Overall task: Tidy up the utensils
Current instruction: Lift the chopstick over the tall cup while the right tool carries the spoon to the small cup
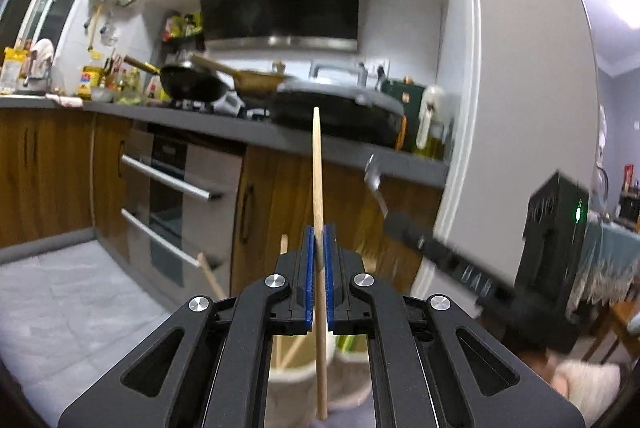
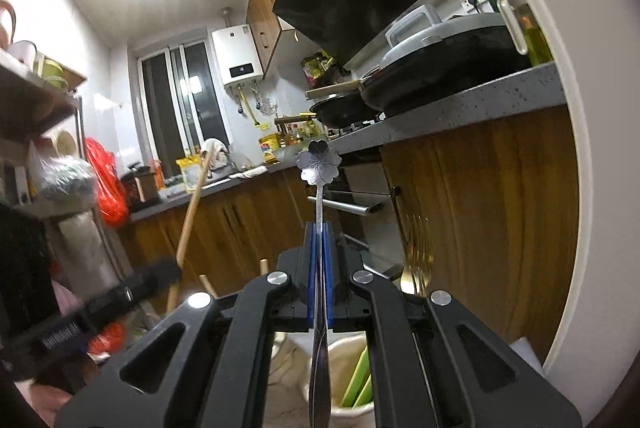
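Observation:
My left gripper (image 1: 319, 232) is shut on a wooden chopstick (image 1: 317, 163) that stands upright between its blue pads, held in the air in front of the kitchen counter. My right gripper (image 2: 319, 228) is shut on a metal spoon (image 2: 319, 160) whose flower-shaped handle end points up. In the left wrist view the right gripper (image 1: 390, 218) shows blurred at the right with the spoon (image 1: 374, 176). In the right wrist view the left gripper (image 2: 160, 274) shows at the left with the chopstick (image 2: 193, 205). Below both stands a pale utensil holder (image 2: 348, 352) with more wooden sticks (image 1: 211, 276) and green utensils (image 2: 358, 380).
A grey counter (image 1: 224, 125) carries pans (image 1: 192, 85), a lidded griddle (image 1: 340, 105) and bottles. Wooden cabinets and an oven (image 1: 172, 187) lie under it. A white door frame (image 1: 460, 107) stands at the right. A shelf with bags (image 2: 104, 183) is at the left in the right wrist view.

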